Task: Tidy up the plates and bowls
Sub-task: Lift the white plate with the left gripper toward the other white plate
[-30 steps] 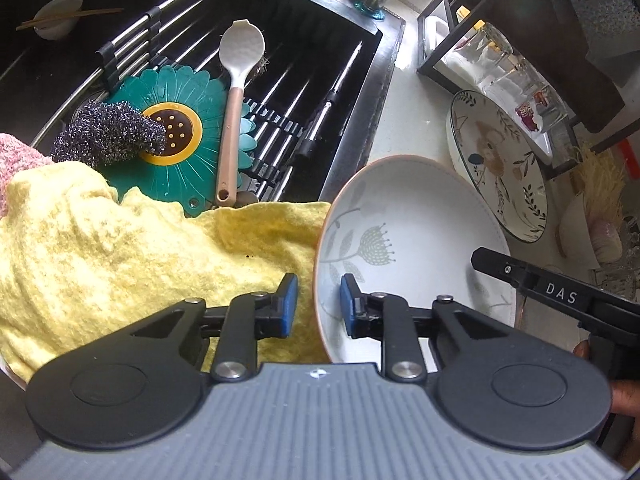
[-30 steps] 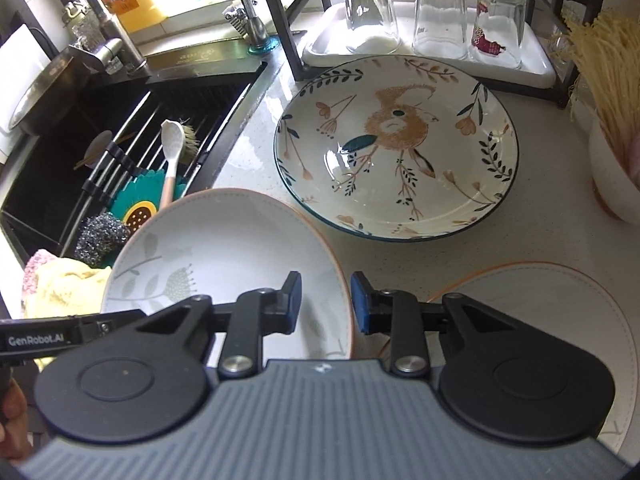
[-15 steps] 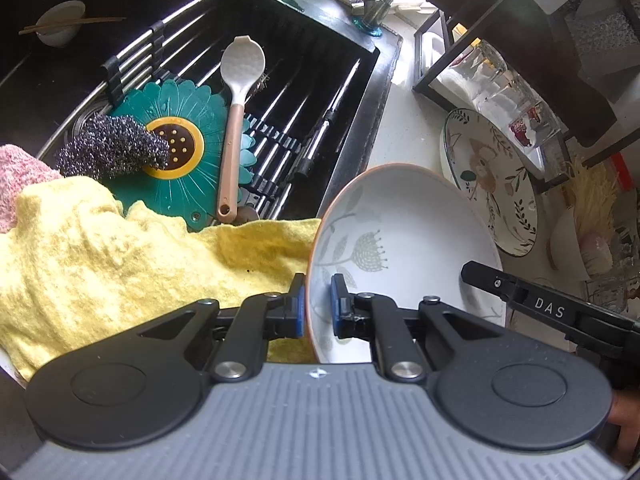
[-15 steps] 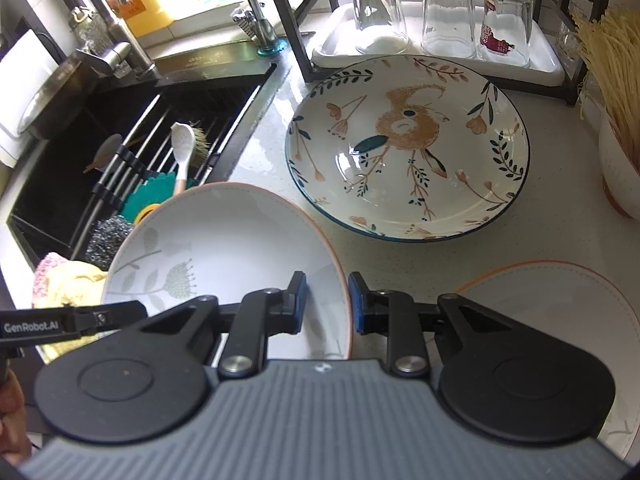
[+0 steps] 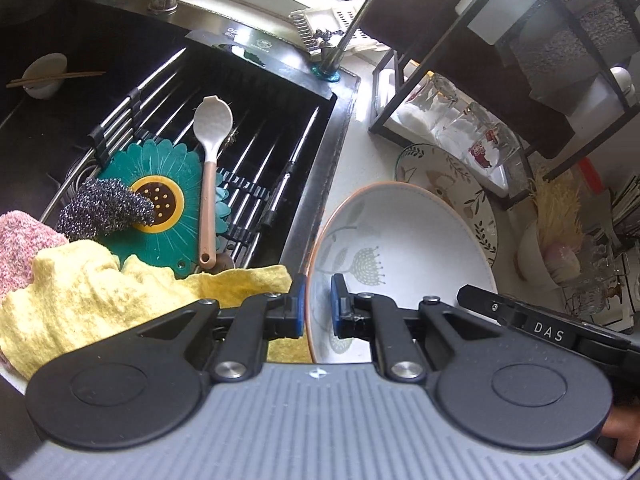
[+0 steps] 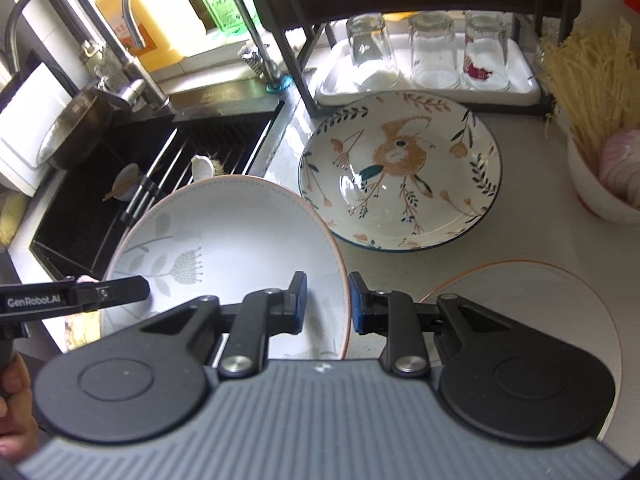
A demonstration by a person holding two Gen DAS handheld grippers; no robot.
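I have the white bowl (image 6: 236,240) held over the table's (image 6: 520,208) near left part, beside the sink (image 5: 256,92), its hollow facing up and its long axis running near to far. My left claw (image 5: 316,306) is clamped on its left rim, my right claw (image 6: 326,304) on its right rim. Just beyond it lies the bird-pattern plate (image 6: 400,172), with upturned glasses (image 6: 434,48) behind. A round white mat (image 6: 532,300) sits near right.
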